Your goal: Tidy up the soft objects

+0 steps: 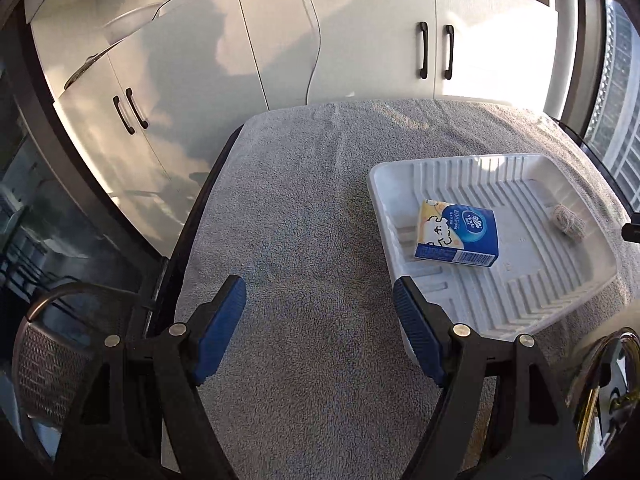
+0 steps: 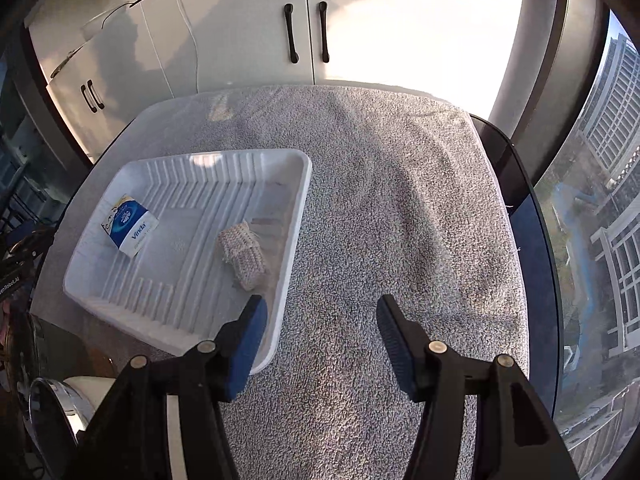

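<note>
A white ribbed tray [image 1: 520,308] [image 2: 172,320] sits on the grey towel [image 1: 304,216] [image 2: 400,208] that covers the table. A blue and yellow tissue pack [image 1: 458,239] [image 2: 130,226] lies in the tray. A small beige knitted cloth [image 1: 568,220] [image 2: 244,254] lies in the tray too, apart from the pack. My left gripper [image 1: 320,296] is open and empty over the towel, left of the tray. My right gripper [image 2: 320,316] is open and empty, its left finger over the tray's near corner.
White cabinets with black handles [image 1: 424,50] [image 2: 292,34] stand behind the table. A mesh chair back [image 1: 52,364] is at the left. A window [image 2: 600,200] runs along the right. The dark table edge [image 2: 532,240] shows past the towel.
</note>
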Demonstrator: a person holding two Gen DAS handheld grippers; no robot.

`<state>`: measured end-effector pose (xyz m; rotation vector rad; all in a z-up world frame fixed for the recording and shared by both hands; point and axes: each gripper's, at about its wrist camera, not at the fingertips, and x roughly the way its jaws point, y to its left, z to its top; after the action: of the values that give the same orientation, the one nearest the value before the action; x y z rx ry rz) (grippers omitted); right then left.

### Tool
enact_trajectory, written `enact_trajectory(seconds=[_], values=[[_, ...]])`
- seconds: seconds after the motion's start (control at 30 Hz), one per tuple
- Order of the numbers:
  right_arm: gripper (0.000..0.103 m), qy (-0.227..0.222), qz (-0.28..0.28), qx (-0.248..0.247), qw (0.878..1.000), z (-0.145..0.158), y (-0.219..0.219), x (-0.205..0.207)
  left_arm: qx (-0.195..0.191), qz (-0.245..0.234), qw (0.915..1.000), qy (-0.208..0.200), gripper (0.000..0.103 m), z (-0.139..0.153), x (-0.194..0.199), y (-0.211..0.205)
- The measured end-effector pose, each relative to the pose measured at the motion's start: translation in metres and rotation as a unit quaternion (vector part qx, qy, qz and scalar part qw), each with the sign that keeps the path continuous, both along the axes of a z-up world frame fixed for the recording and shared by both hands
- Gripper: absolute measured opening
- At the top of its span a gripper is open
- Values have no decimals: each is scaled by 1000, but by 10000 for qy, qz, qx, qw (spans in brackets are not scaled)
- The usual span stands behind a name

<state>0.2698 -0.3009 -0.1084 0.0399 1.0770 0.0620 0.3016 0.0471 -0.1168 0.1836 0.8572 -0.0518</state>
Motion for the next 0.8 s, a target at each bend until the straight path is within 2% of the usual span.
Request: enact_trajectory(seconds=[0.2, 0.37, 0.57, 0.7, 0.8], values=[[60, 77, -279, 79, 9996, -6, -21, -34, 38, 90, 10000, -2, 75, -7, -28, 17], [61, 183, -482, 34, 9987, -17, -39, -68, 223, 142, 9996, -33, 75, -13, -51, 27], [61, 122, -674, 130, 9976, -19, -49, -113, 215, 171, 9996, 43, 75, -22, -82, 38], [62, 151, -840, -79, 9963, -19, -50, -143, 157, 236, 9994, 188, 75, -30, -105, 46], [62, 164, -969, -50, 9952, -20, -53, -168, 76, 281, 9992, 263, 75, -34, -124, 52]])
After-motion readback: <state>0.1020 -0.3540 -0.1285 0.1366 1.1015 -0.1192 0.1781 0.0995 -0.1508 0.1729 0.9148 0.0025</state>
